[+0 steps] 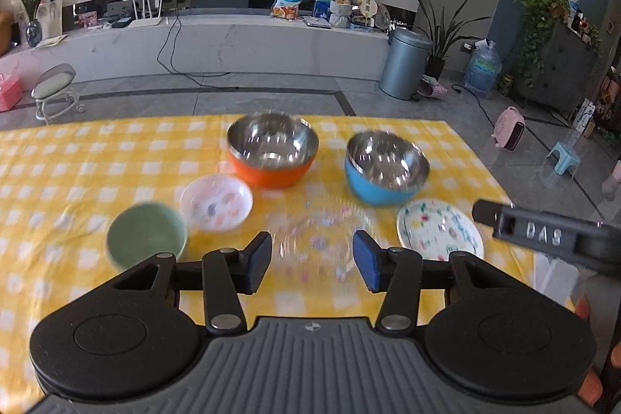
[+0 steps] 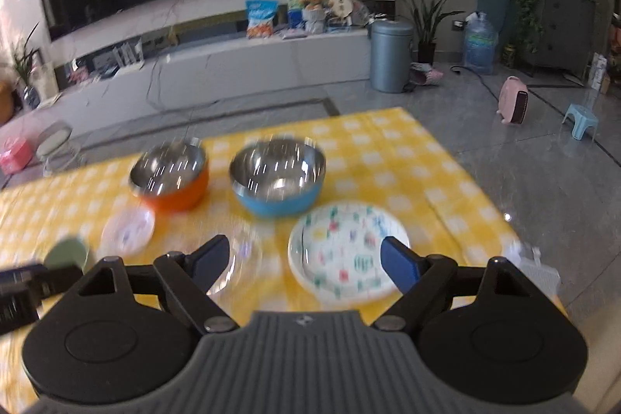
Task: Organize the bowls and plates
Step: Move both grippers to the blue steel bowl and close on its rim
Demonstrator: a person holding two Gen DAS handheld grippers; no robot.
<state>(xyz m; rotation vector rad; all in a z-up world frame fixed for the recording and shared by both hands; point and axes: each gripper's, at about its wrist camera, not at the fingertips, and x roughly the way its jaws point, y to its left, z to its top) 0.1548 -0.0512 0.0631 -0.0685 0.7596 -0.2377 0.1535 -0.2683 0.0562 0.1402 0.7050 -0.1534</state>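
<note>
On the yellow checked table stand an orange steel bowl, a blue steel bowl, a small pink-patterned dish, a green bowl, a clear glass plate and a white patterned plate. My left gripper is open and empty above the glass plate. My right gripper is open and empty, its jaws above the white patterned plate and the glass plate. The blue bowl and orange bowl sit beyond.
The table's right edge drops to a grey tiled floor. The right gripper's body shows at the right of the left wrist view. A grey bin, a pink heater and a stool stand on the floor.
</note>
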